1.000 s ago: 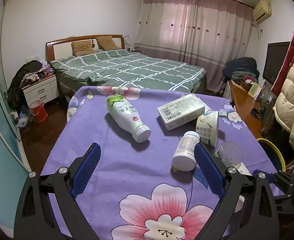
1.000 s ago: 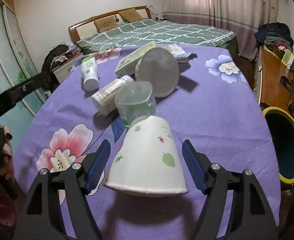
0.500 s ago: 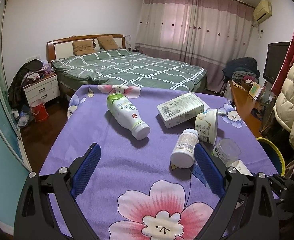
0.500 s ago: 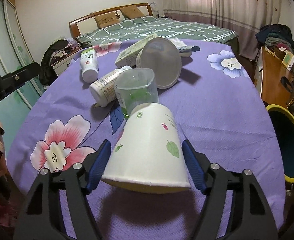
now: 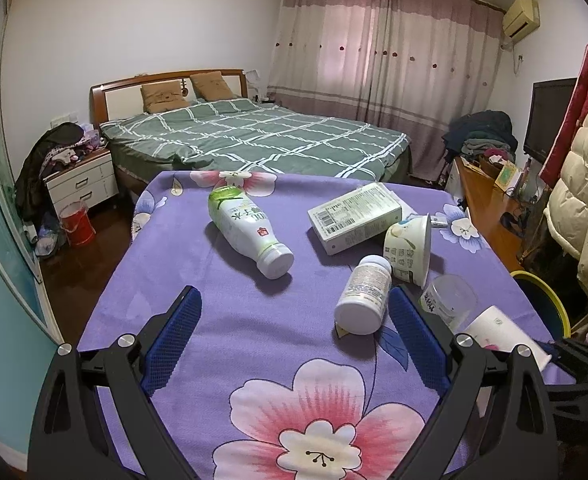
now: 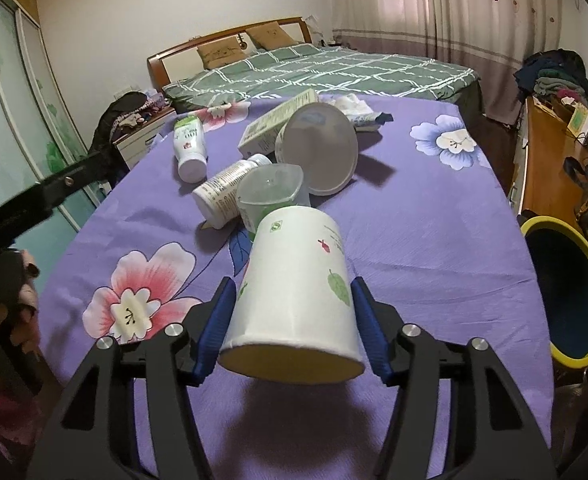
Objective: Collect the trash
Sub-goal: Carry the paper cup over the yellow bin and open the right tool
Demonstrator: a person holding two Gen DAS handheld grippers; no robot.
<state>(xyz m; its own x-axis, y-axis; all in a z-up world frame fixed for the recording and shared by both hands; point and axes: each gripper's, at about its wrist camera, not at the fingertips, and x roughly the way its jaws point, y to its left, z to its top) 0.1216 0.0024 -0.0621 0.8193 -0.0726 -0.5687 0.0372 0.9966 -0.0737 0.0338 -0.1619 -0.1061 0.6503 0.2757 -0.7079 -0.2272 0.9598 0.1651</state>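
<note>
The right gripper [image 6: 290,316] is closing its blue pads on a white paper cup with leaf prints [image 6: 294,292], tipped on its side just above the purple flowered tablecloth [image 6: 434,240], its mouth toward the camera. A yellow-rimmed blue bin [image 6: 566,292] stands right of the table. Left, the left gripper [image 5: 294,336] hangs spread and empty, a white pill bottle [image 5: 364,294] lying just beside its right finger.

The white-and-green drink bottle [image 5: 246,229] carries "100" beside Chinese characters and a small red mark. The carton [image 5: 356,217] shows a barcode; its fine print is unreadable.
</note>
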